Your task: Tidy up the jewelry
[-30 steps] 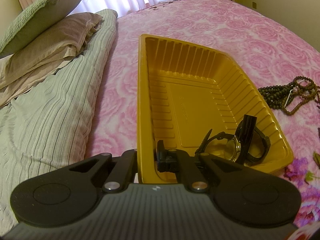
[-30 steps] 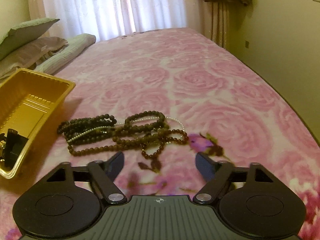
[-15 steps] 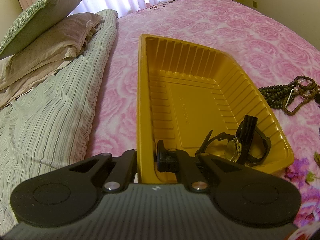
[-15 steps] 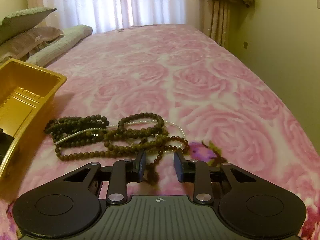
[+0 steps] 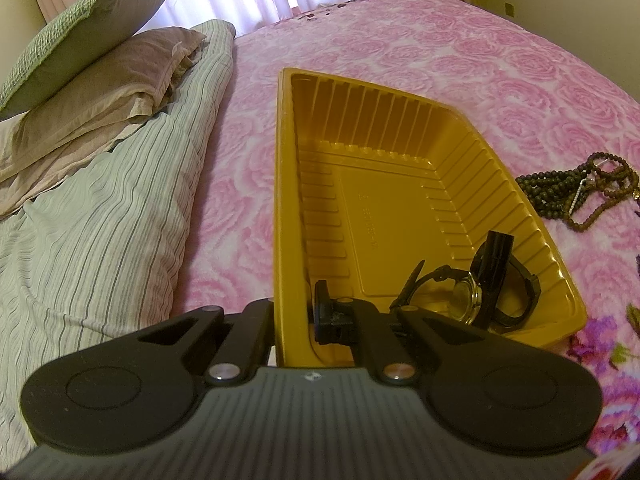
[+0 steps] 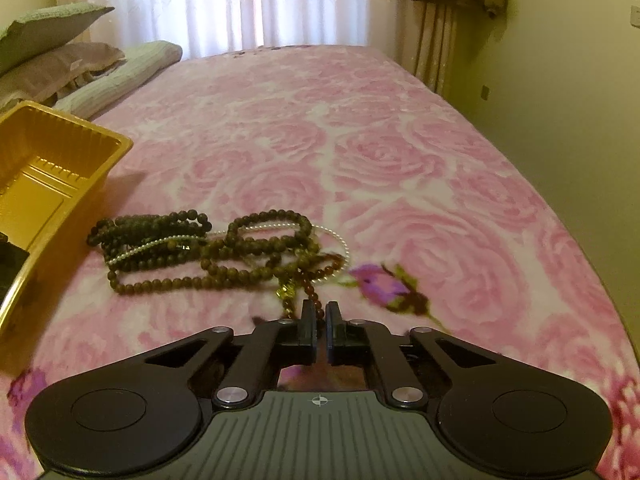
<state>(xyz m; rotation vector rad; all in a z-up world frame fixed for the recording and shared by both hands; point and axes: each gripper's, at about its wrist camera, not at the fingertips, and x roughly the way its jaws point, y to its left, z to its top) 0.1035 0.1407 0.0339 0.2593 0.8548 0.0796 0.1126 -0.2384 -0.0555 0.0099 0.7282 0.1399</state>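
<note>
glossy gold plastic, ribbed along the walls: tray. plush pink cloth with a raised rose pattern: bedspread. round dark beads, wood-like, faintly shiny: bead strands. tiny pearly beads: thin strand. matt black strap, shiny metal case: watch. crinkled striped cloth: quilt. matt black plastic: right gripper.

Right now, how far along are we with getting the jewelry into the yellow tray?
Done: the wristwatch already lies in the yellow tray, which the left gripper clamps by its near wall. In hand: the right gripper has just been closing, and a reddish bead strand runs between its fingers. Left: the whole tangle of bead necklaces and the pearl strand lie on the pink bedspread, outside the tray.
</note>
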